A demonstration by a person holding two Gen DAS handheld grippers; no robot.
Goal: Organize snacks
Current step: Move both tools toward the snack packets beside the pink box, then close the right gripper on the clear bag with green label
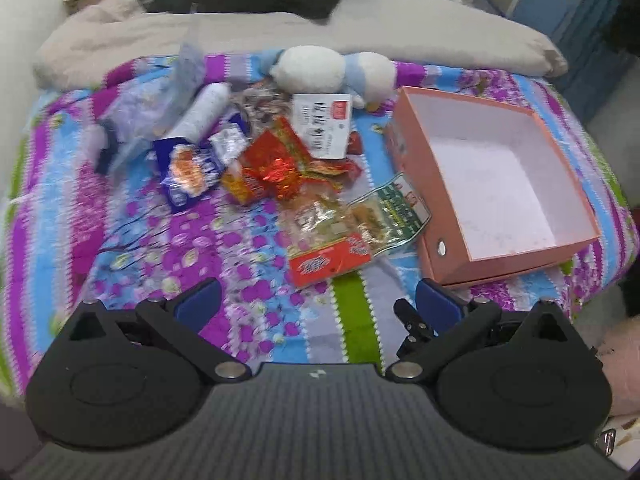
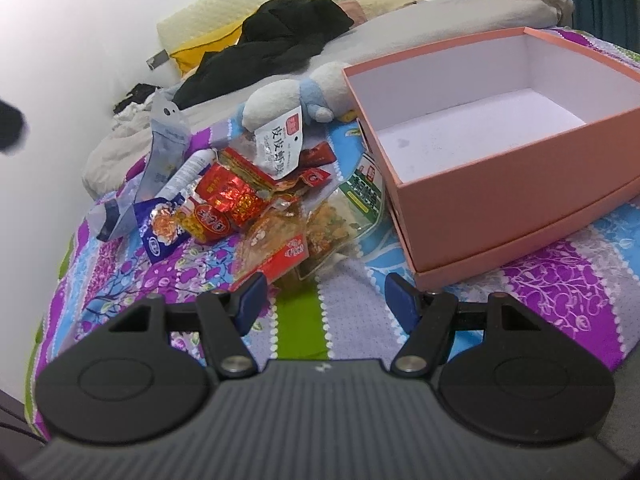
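Left wrist view: my left gripper (image 1: 318,300) hangs above the patterned bedspread (image 1: 120,216) with its blue pads spread wide and nothing between them. Ahead lies the snack pile (image 1: 280,172), loose on the bedspread: a blue-and-white packet (image 1: 188,172) at its left, red foil packets (image 1: 280,164) in the middle, a white packet with red label (image 1: 324,128) behind them, and nearest me a red-and-clear bag (image 1: 328,248) touching a green-printed clear bag (image 1: 392,208). A white tube (image 1: 204,112) leans at the back left, and a white-and-blue plush toy (image 1: 332,72) sits behind the pile. To the right of the pile stands the pink box (image 1: 440,196), open-topped, its white interior holding nothing I can see; the green-printed bag touches its left wall. Right wrist view: my right gripper (image 2: 324,300) also has its jaws apart, pinching nothing, low over the bedspread (image 2: 560,292). The pink box (image 2: 520,196) fills the right side and sits nested on a shallow pink tray or lid; again I see only bare white floor inside. All snacks (image 2: 256,200) remain outside it, heaped just left of the box, with the red-and-clear bag (image 2: 276,252) closest to my left pad. A black garment (image 2: 280,40) lies on the bed beyond.
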